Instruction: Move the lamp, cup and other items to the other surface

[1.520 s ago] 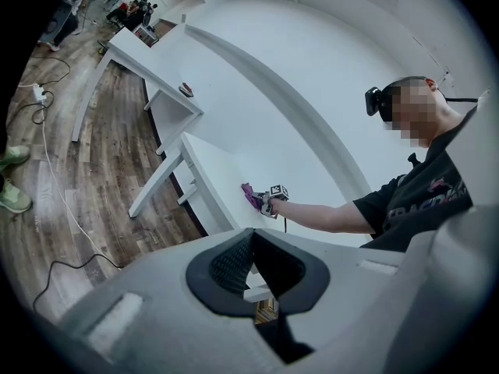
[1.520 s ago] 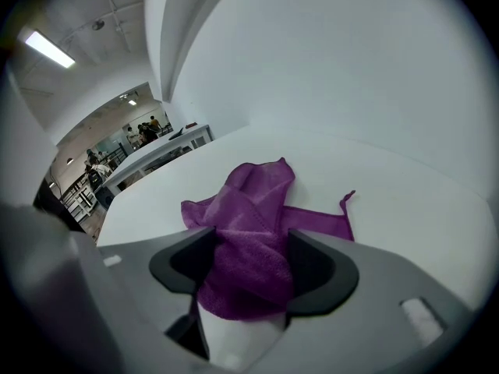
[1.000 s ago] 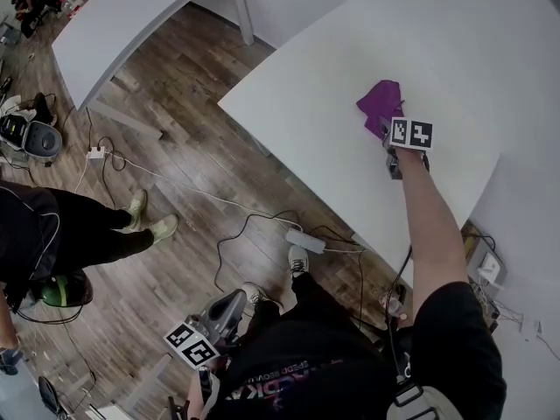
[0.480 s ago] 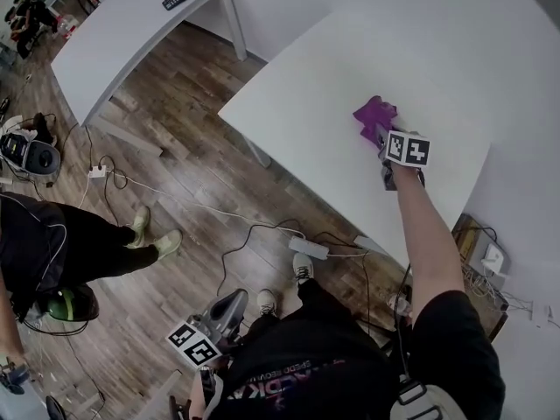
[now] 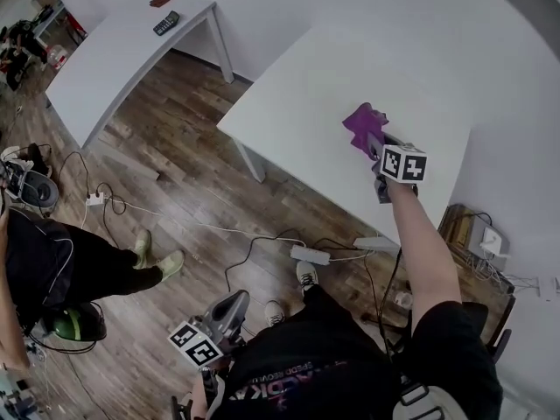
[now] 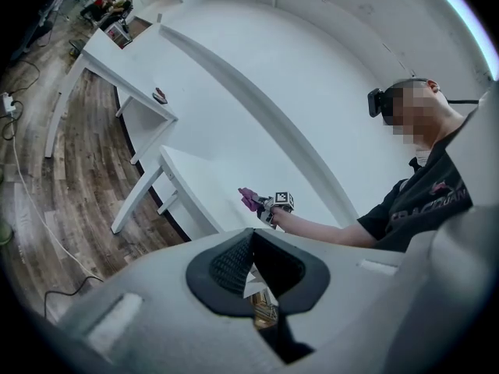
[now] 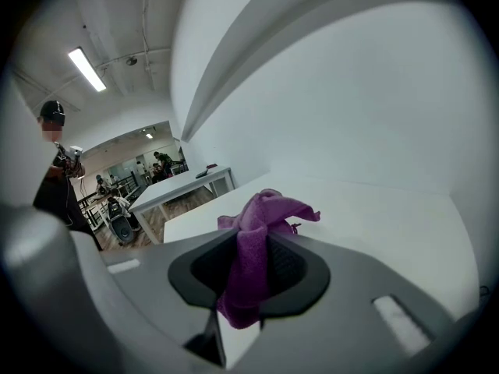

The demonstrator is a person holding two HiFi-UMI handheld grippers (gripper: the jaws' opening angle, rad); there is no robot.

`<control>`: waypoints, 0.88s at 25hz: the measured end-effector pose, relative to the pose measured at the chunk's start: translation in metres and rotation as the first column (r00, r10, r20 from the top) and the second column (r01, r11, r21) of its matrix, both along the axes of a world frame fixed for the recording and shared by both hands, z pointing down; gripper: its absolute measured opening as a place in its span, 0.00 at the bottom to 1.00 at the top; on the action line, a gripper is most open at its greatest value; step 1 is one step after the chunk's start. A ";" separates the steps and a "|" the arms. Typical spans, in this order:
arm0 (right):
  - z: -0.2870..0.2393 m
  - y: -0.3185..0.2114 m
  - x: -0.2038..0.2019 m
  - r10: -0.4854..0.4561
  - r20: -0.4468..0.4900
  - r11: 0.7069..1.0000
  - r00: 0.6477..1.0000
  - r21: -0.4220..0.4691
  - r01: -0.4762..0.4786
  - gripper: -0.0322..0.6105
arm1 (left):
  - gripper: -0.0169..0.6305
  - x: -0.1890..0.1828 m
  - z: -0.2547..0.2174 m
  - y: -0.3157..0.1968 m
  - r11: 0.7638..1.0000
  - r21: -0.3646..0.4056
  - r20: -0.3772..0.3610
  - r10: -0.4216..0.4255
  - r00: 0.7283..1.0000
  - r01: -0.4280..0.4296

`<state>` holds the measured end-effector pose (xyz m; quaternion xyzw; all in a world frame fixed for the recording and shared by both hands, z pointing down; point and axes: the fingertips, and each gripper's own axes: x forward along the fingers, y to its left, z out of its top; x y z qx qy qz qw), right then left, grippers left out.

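My right gripper (image 5: 374,143) now pinches the cloth (image 5: 360,122) clear of the table (image 5: 297,86), ready to carry; my left gripper (image 6: 251,249) is pressed together, empty.

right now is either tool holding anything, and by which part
The right tool pinches the crumpled purple cloth by its bunched middle; the left tool holds nothing.

Head view looks steeply down; all share the white table (image 5: 289,94)

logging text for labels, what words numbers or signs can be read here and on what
No text reads clearly.
shirt print: upside down, blurred, unreadable.
right marker cube, left marker cube: square patterns, no letters.
dark handset on the far table: too small to read.
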<state>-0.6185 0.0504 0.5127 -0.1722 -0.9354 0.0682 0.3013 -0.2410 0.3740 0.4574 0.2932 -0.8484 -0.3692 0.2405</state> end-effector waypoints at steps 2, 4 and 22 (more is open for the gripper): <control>-0.013 0.004 0.019 0.007 0.018 1.000 1.000 -0.007 -0.007 0.18 | 0.03 0.005 -0.005 0.006 1.000 0.005 0.016 0.016 1.000 -0.016; -0.027 0.007 0.039 0.014 0.037 1.000 0.999 -0.013 -0.014 0.18 | 0.03 0.010 -0.009 0.008 0.999 0.010 0.031 0.041 0.999 -0.042; -0.094 -0.026 0.261 0.151 0.141 0.986 0.978 -0.087 -0.140 0.18 | 0.03 0.060 -0.030 -0.022 0.930 0.052 0.148 0.354 0.923 -0.365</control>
